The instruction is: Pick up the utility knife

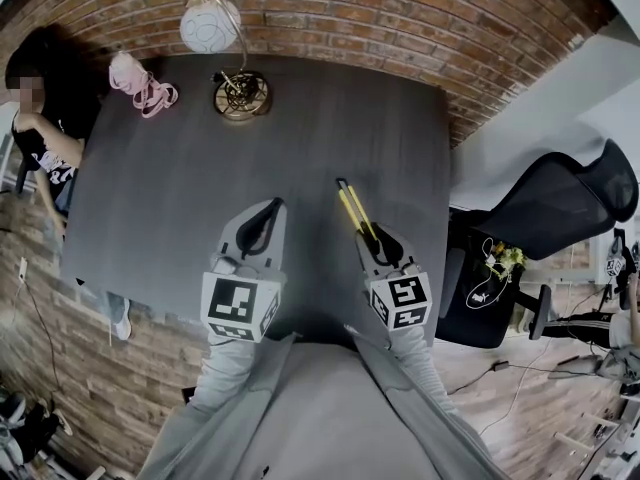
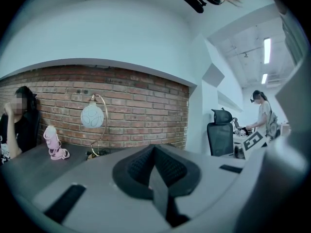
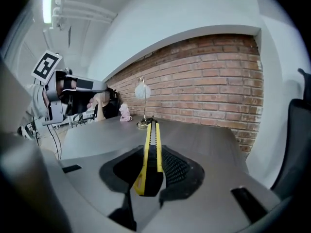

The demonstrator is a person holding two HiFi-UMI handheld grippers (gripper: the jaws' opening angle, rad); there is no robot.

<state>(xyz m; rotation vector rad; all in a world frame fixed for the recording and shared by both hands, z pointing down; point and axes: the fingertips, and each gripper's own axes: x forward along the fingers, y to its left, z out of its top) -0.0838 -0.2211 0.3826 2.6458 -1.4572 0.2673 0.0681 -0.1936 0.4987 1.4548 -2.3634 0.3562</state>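
Note:
A yellow and black utility knife is clamped in my right gripper, its long body sticking out past the fingertips and held above the dark grey table. In the right gripper view the knife runs straight forward between the black pads, pointing toward the brick wall. My left gripper hovers beside it on the left, jaws closed together with nothing between them; in the left gripper view the left gripper shows its pads meeting.
A globe lamp on a brass base and a pink object stand at the table's far edge. A seated person is at the left side. A black office chair stands off the table's right edge.

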